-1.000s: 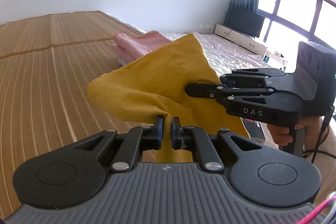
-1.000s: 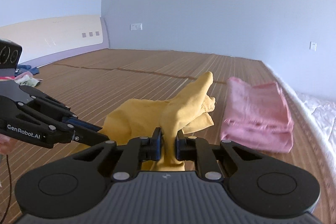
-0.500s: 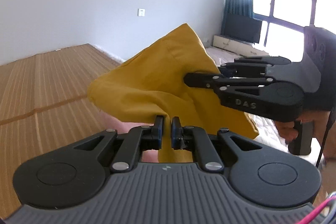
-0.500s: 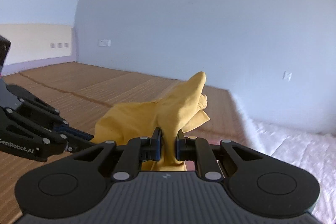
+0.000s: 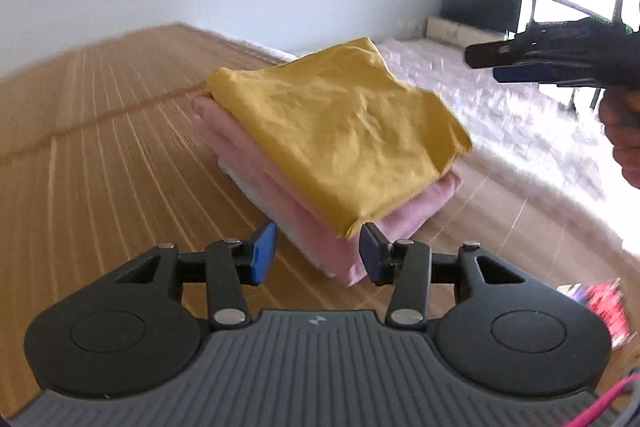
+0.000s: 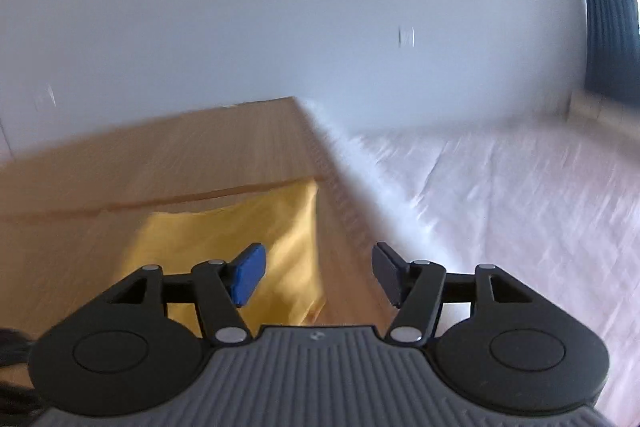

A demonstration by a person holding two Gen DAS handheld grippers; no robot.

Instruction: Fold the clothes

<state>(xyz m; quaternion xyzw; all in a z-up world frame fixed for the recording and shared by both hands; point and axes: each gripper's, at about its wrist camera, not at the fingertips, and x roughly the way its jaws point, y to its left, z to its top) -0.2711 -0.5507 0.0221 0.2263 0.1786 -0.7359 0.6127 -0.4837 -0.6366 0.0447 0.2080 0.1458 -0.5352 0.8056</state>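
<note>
Yellow garment (image 5: pixel 340 131) tops pink stack (image 5: pixel 408 215); grippers apparently clear.

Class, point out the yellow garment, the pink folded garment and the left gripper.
yellow garment (image 5: pixel 340 123), left wrist view, middle of top face
pink folded garment (image 5: pixel 416 207), left wrist view, near right edge
left gripper (image 5: pixel 318 253), left wrist view, between fingertips

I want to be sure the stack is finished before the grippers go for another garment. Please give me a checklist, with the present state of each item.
1. Left gripper open and holding nothing: ok.
2. Right gripper open and holding nothing: ok.
3. Yellow garment lies folded on the pink garment: ok.
4. Yellow garment squared with the pink one: not ok, its near corner hangs over the pink edge and it sits turned.
5. Stack rests wholly on the woven mat, clear of the white bedding: ok.
6. Next garment to fold located: cannot tell, none shows in either view.
</note>
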